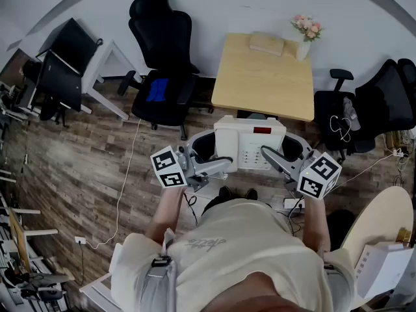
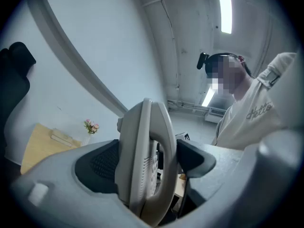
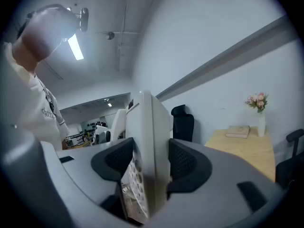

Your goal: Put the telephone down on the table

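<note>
Pretty even, cool indoor light from the ceiling tubes (image 2: 226, 8), slight glare there. Heavy fisheye bending, dark vignetted corners, close-up stuff looks soft.

Between the jaws, a telephone (image 1: 250, 142) of smooth, faintly glossy off-white plastic is held. The pads (image 3: 185, 163) are faced in black, finely ribbed, matt material. Beyond the jaws, a table (image 1: 260, 83) of pale, smooth wood is seen.

Cream script-lettered T-shirt (image 1: 247, 252), grey left claw (image 1: 226, 164) and right claw (image 1: 266, 152), black pads (image 2: 102, 165), black-and-white marker cubes (image 1: 170, 168).
</note>
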The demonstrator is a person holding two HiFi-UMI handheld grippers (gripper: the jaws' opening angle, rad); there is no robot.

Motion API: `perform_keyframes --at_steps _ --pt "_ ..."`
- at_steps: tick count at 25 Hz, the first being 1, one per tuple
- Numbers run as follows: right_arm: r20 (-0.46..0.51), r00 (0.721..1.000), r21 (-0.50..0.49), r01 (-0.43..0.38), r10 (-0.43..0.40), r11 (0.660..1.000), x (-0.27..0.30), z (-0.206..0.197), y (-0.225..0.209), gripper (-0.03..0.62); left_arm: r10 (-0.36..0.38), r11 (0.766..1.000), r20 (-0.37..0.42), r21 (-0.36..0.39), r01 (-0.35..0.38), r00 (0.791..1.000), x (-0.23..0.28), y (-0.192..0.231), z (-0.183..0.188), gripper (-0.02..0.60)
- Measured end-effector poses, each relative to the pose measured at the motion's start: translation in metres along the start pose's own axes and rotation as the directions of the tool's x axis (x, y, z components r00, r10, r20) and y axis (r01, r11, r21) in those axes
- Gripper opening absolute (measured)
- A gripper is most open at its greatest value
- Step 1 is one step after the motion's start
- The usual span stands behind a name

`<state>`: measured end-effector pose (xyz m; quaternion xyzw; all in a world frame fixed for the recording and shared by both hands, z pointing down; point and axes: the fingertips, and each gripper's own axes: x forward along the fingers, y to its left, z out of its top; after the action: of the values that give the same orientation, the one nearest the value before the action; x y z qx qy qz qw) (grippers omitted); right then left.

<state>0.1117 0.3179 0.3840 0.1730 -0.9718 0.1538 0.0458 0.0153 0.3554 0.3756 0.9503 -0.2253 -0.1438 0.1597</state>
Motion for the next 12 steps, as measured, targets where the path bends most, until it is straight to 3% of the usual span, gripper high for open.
perform_keyframes --at_steps 12 --pt "0.025 1.000 -0.005 0.004 -0.003 1.000 0.030 -0.004 0.011 0.225 -0.021 1.000 -0.016 -0.008 0.021 1.000 -0.028 0.015 0.003 0.375"
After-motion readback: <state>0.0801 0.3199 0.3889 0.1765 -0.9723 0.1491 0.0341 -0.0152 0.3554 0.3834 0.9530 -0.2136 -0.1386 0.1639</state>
